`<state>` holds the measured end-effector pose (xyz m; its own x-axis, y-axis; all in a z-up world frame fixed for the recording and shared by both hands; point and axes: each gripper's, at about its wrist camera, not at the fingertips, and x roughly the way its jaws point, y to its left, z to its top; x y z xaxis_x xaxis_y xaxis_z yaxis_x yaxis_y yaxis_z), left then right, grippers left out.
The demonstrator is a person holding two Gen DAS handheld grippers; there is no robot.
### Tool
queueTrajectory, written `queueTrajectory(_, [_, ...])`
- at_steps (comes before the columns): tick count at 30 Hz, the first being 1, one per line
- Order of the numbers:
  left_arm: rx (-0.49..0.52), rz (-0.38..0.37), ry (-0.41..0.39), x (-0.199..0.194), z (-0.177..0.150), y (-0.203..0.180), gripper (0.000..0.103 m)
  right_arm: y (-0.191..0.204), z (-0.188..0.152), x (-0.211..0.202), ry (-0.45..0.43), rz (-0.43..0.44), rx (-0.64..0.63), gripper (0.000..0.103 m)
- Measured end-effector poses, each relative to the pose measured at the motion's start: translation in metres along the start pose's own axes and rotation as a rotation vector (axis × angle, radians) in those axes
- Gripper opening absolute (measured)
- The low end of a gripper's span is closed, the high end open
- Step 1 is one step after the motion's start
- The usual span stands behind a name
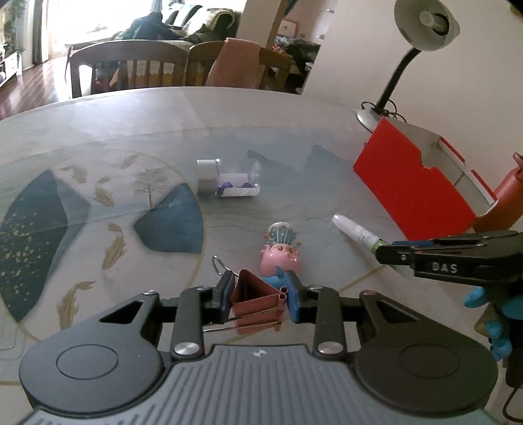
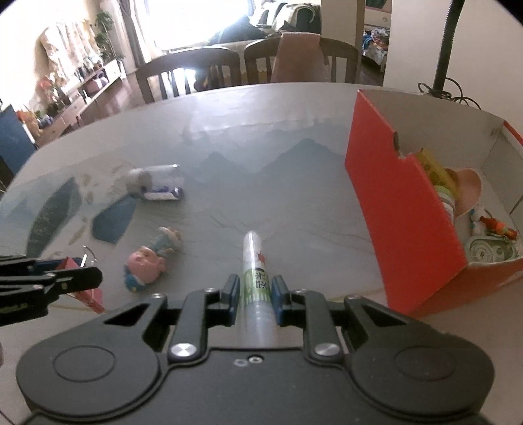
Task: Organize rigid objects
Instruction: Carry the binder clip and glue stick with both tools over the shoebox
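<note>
My left gripper (image 1: 258,294) is shut on a copper-red binder clip (image 1: 256,302), lifted a little off the table. Just beyond it lies a pink pig figurine (image 1: 279,256), seen on its side in the right wrist view (image 2: 145,264). My right gripper (image 2: 254,291) is shut on a clear glue stick with a green label (image 2: 255,278); its white tip (image 1: 351,229) pokes out of that gripper in the left wrist view. An open red box (image 2: 402,209) stands to the right and holds several items.
A small clear container with purple pieces (image 1: 228,183) lies further back on the patterned table (image 1: 130,137). A desk lamp (image 1: 421,29) and an orange bottle (image 1: 510,196) stand behind the red box (image 1: 408,183). Wooden chairs line the far edge. A blue-gloved hand (image 1: 493,317) holds the right gripper.
</note>
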<state>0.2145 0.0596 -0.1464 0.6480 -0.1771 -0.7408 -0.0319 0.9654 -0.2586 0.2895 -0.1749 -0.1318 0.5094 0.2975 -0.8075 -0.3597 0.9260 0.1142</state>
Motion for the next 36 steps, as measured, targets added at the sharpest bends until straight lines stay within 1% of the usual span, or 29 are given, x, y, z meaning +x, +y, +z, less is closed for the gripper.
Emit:
queueTrajectory(7, [-0.063,0.012,0.001,-0.014,0.004,-0.008,0.032,-0.009,0.001,-0.029,-0.020,0.067,-0.016,0.020])
queueTrajectory(15, [-0.064,0.012,-0.030,-0.029,0.011,-0.037,0.032,-0.026,0.007,-0.058,-0.058,0.116,-0.035,0.020])
queueTrajectory(24, [-0.012,-0.011,-0.068,-0.036,0.036,-0.088,0.032,-0.060,0.030,-0.092,-0.149,0.133,-0.020,0.020])
queueTrajectory(31, [0.059,-0.049,-0.098,-0.027,0.065,-0.140,0.032,-0.102,0.045,-0.107,-0.207,0.101,0.013,0.020])
queueTrajectory(36, [0.108,-0.080,-0.104,-0.012,0.085,-0.178,0.032,-0.139,0.051,-0.113,-0.241,0.071,0.040,0.020])
